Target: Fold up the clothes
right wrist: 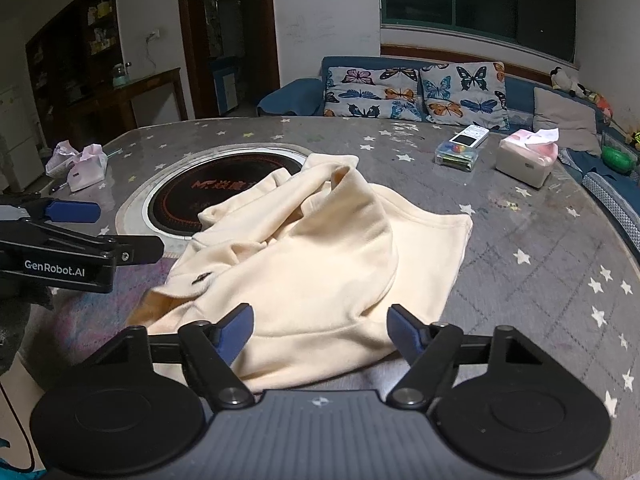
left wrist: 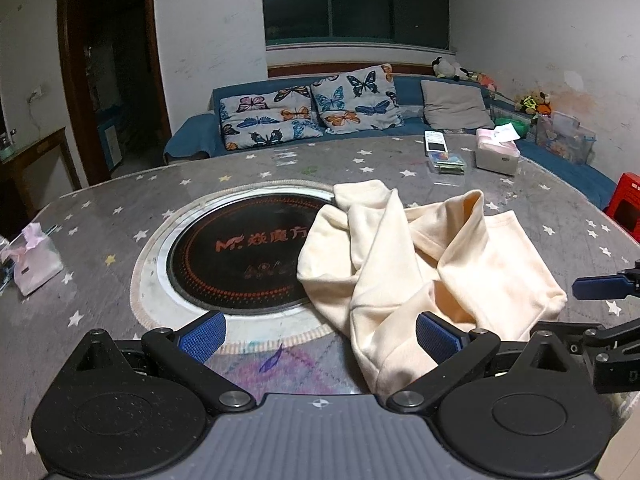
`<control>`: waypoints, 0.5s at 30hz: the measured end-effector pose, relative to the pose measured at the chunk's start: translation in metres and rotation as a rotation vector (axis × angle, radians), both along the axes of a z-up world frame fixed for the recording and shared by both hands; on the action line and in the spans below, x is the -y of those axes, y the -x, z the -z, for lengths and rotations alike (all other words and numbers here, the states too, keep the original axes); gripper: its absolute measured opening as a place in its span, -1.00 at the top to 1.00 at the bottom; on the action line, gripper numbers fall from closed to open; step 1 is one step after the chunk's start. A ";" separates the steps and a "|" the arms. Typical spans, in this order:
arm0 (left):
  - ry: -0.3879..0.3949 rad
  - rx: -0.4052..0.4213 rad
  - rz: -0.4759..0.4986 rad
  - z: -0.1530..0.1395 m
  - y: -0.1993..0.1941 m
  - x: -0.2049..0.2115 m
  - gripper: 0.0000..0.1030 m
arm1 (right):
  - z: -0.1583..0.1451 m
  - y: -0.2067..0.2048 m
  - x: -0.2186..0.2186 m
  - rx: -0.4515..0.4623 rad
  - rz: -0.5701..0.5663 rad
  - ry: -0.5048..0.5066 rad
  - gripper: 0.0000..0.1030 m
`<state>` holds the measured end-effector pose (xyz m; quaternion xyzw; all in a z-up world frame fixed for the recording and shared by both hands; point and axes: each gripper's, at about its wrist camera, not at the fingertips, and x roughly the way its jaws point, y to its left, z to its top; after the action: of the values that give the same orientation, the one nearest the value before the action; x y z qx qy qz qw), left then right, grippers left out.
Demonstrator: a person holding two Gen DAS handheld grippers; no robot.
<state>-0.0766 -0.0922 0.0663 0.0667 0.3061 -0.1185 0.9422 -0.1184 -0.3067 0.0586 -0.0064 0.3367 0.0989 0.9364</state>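
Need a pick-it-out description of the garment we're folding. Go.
Start at the grey star-print table and find the round black cooktop set into it. The cream garment lies crumpled beside it, one edge over the cooktop's rim. It is the only large cloth there; the other items are small boxes and packets.

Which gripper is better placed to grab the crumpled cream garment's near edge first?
Right, probably. The right gripper is open with the crumpled cream fabric garment spanning the gap between its fingers. The left gripper, also open, is offset: only its right-hand finger overlaps the cloth, and grey star-patterned tabletop shows between its fingers.
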 end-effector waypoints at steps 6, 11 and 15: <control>-0.003 0.006 0.015 -0.003 -0.014 0.005 -0.86 | -0.006 -0.015 0.003 0.009 -0.006 0.001 -0.34; -0.001 -0.005 0.024 -0.003 -0.030 0.009 -0.78 | -0.014 -0.034 0.006 0.028 0.001 0.005 -0.26; -0.009 -0.007 0.043 -0.003 -0.042 0.015 -0.74 | -0.015 -0.054 0.005 0.026 -0.006 0.010 -0.19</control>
<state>-0.0345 -0.1076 0.0696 0.0771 0.3084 -0.1374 0.9381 -0.0645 -0.3120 0.0735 -0.0135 0.3250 0.0996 0.9403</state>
